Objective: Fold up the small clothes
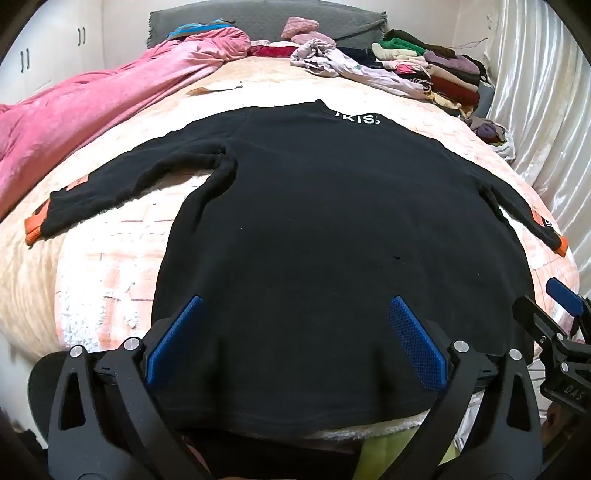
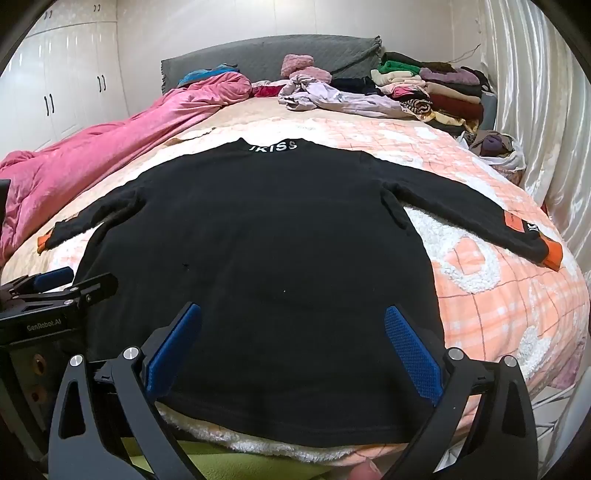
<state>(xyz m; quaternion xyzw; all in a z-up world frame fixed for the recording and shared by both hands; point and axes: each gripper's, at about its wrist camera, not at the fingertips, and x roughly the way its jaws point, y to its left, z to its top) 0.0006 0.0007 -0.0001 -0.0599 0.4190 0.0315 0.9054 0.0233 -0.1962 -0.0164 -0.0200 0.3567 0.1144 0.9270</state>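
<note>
One garment is in play: a black long-sleeved knit top with white lettering at the collar and orange cuffs point(image 1: 314, 221), which lies spread flat on the peach-and-white checked fleece bedspread point(image 1: 110, 266), collar pointing toward the grey padded headboard point(image 1: 258, 18) and hem at the near edge of the bed. Both sleeves stretch out to the sides, the left one point(image 1: 129, 184) angled outward and the right one point(image 2: 480, 214) reaching toward the pale curtain point(image 2: 535, 110). No fold shows in it yet, so as I judge it the laying-out is finished and every fold is still to come: sleeves in, sides over, then hem to collar. The left tool point(image 1: 295, 332) hangs over the hem with its blue pads spread wide and nothing between them; the right tool point(image 2: 291, 332) sits likewise over the hem, spread and empty. Farther up the bed a stack of folded clothes in mixed colours point(image 2: 436, 88) suggests finished work, while a crumpled lilac garment point(image 2: 325, 96) beside it looks unfolded. A rumpled pink quilt point(image 1: 92, 103) runs along the left side.
</note>
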